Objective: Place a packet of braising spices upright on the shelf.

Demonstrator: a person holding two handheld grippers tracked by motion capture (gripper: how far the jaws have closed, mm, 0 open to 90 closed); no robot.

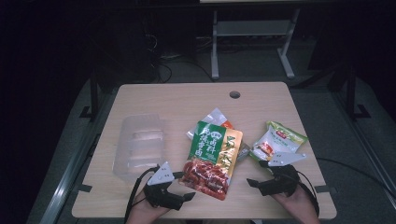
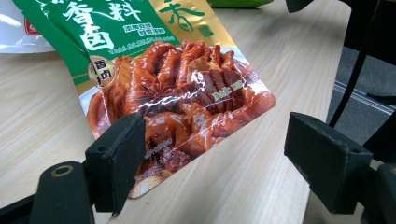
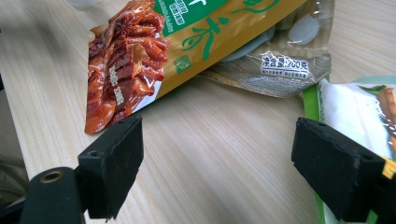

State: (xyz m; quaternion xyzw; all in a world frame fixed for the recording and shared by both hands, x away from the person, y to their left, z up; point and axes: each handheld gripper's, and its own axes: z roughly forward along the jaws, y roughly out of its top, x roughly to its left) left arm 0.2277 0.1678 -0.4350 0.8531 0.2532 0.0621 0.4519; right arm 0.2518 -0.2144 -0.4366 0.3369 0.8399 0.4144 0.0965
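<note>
While both grippers sit at the bottom of the high view, near the table's [image 1: 140, 93] front edge, neither holds anything: the left gripper [image 1: 180, 185] has its jaws spread wide, and the right gripper [image 1: 254, 175] is spread just as wide over bare wood. They flank the green pouch [image 1: 212, 156], which lies flat at the centre of the frame, probably so that each can come at one of its lower corners. In the left gripper view the pouch's red printed end [image 2: 187, 112] lies between the jaws but is not pinched; one pad stands in front of its lower corner. The pouch's long axis runs from lower centre toward the upper centre, tilted slightly left, with the red end pointing at the person and the green end pointing away. It rests partly on a silvery pouch [image 1: 212, 116], whose clear end [image 3: 280, 65] peeks out beneath it in the right gripper view. Right of centre lies a pale snack bag [image 1: 278, 142], close by the right gripper. Farther left rests a clear tray [image 1: 140, 144], well apart from the grippers.
</note>
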